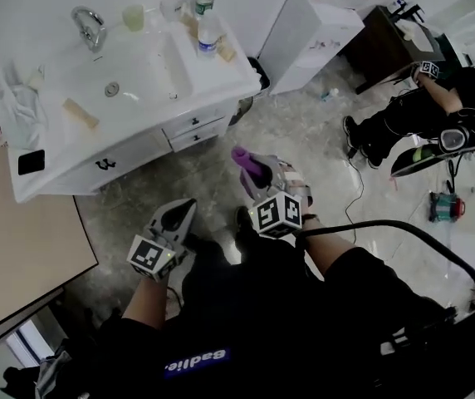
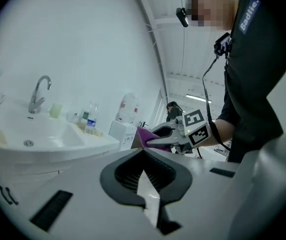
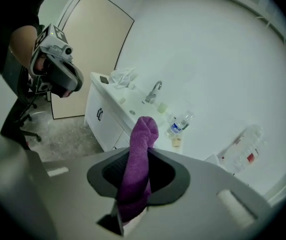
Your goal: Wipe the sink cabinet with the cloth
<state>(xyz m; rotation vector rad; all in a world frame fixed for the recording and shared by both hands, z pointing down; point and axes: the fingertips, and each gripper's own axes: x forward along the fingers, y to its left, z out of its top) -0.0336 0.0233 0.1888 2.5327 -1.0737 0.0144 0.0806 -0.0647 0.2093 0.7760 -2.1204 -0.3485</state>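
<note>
A person standing on the grey marbled floor (image 1: 304, 131) faces a white sink cabinet (image 1: 142, 152), a two-jaw gripper in each hand. The right gripper (image 1: 261, 179) is clamped on a rolled purple terry cloth (image 3: 142, 154), which stands up out of its jaws and is held in the air, well apart from the cabinet front. The left gripper (image 1: 181, 213) hangs lower and nearer the person, its jaws closed together with nothing between them. On the cabinet's white worktop sit a chrome tap (image 1: 88, 27) behind the basin, a pale green cup (image 1: 133, 17), a clear plastic water bottle (image 1: 208, 33) and, at the left corner, a flat black phone (image 1: 31, 162). A second person in dark clothes (image 1: 462, 98) sits at the far right of the room.
</note>
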